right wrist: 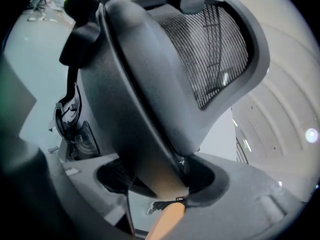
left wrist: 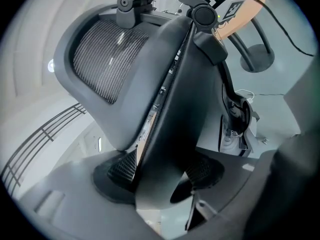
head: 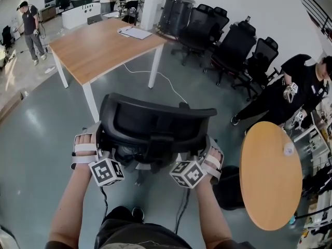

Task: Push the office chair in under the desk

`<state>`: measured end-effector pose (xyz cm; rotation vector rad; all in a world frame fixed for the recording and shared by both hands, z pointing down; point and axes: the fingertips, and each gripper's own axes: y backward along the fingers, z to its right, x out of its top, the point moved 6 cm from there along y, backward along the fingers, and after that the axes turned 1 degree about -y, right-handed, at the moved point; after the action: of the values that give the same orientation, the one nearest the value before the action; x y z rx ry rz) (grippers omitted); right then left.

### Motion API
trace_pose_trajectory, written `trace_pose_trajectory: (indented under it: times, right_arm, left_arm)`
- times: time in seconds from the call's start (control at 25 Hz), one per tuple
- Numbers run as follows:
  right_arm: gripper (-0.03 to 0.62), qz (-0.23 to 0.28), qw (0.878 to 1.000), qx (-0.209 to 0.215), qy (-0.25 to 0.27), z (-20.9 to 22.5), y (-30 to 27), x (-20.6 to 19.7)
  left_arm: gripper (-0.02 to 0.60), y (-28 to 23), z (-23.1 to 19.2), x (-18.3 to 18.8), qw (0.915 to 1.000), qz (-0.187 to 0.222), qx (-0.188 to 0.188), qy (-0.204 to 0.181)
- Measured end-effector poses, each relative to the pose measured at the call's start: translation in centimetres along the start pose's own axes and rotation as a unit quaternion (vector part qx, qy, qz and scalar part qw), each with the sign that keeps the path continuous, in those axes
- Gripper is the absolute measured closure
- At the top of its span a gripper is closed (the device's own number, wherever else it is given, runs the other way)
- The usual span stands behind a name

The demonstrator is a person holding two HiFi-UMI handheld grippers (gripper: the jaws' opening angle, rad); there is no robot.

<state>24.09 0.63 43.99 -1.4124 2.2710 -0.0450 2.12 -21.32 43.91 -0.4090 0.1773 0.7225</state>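
Left gripper view: jaws on backrest [left wrist: 165, 114]

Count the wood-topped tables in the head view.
2. The rectangular desk stands ahead, beyond the office chair; the round table is at the right. More may be hidden in the far clutter.

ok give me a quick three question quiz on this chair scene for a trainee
1. True or false: the black mesh-backed office chair is already tucked under the rectangular wooden desk with white legs.
2. What do the left gripper and the right gripper each have between their jaws? A) a side edge of that chair B) an armrest C) nothing
3. Fill in: the round wooden table stands to the person's ____.
Key: 1 false; 2 A; 3 right.
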Motion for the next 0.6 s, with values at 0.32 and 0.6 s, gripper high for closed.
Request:
trace_pose_trajectory:
  times: [0.32, 0.6]
  right_arm:
    - [0.335, 0.008, 1.000, 0.005, 0.000, 1.4, -4.2, -0.1]
    - [0.335, 0.005, 1.000, 0.009, 0.002, 2.8, -8.9, 0.3]
  left_arm:
    - [0.275, -3.4, -0.5, 1.9, 0.9999, 0.006, 0.012, -0.010]
    - [0.273, -7.1, -1.4, 3.8, 0.9999, -0.004, -0.008, -0.013]
